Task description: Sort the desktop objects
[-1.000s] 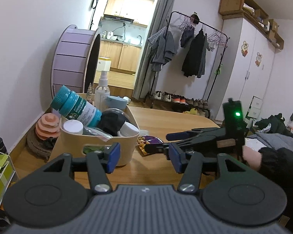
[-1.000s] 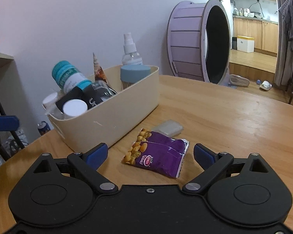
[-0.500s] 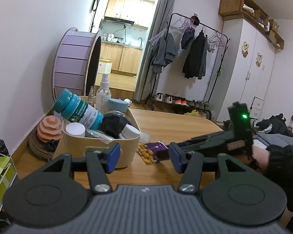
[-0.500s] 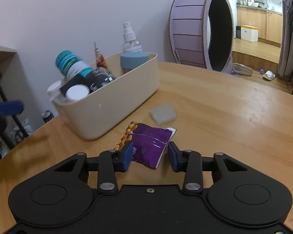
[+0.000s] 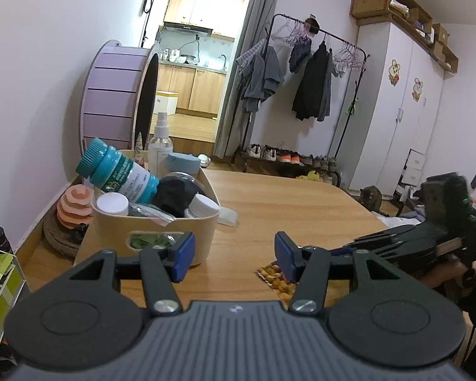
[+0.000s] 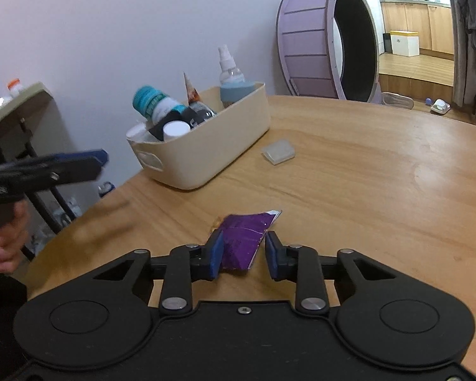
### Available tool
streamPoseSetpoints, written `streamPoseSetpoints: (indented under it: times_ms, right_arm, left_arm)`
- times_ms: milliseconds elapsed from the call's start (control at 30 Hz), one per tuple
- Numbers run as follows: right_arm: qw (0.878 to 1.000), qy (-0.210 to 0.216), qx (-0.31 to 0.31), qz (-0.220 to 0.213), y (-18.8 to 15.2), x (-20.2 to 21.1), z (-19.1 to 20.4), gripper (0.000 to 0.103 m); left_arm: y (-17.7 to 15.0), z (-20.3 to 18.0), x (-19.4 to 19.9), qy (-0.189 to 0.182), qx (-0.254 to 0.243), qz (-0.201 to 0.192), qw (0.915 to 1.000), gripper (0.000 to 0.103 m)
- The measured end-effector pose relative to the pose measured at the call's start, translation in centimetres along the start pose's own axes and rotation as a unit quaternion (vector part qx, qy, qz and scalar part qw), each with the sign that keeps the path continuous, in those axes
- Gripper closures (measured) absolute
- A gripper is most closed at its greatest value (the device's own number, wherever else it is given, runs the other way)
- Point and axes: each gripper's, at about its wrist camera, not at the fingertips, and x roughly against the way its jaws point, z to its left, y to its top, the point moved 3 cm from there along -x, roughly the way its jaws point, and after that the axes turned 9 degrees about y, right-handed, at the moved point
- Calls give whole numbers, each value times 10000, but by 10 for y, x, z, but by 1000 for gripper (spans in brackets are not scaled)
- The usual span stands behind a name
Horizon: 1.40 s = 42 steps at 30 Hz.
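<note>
The right gripper (image 6: 241, 258) pinches the purple snack bag (image 6: 244, 241), whose near end is hidden between the pads; it has been drawn back from the bin (image 6: 206, 162). The left gripper (image 5: 233, 255) gapes open, empty, its finger covering most of the bag in its view

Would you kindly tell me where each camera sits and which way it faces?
Left wrist: on the left gripper, open, facing the bin, table and clothes rack; the right gripper shows at right.
Right wrist: on the right gripper, shut on the purple snack packet, facing the wall; a hand shows at left.
Shared: bin, packet, purple wheel.
</note>
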Motion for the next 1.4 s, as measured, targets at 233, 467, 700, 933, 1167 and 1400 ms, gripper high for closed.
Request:
streamPoseSetpoints:
  times_ms: [233, 467, 700, 933, 1167, 1400]
  right_arm:
    - [10000, 44, 21, -27, -3, 9, 2, 70]
    - [9997, -29, 126, -183, -10, 26, 4, 45]
    - [9982, -99, 266, -532, -18, 58, 7, 22]
    - [9961, -107, 263, -831, -20, 80, 5, 13]
    - [9958, -74, 235, -881, -22, 87, 3, 12]
    - [9957, -25, 278, -883, -22, 87, 6, 11]
  left_arm:
    - [-10, -14, -12, -154, -317, 374, 9987, 49]
    - [-23, -33, -31, -280, -632, 685, 9953, 40]
    - [-30, -53, -51, -319, -888, 863, 9918, 36]
    - [-35, -69, -72, -278, -979, 1018, 9896, 33]
    - [-41, -80, -83, -171, -1200, 1090, 9866, 27]
    - [-41, -85, -87, -159, -1294, 1161, 9846, 15]
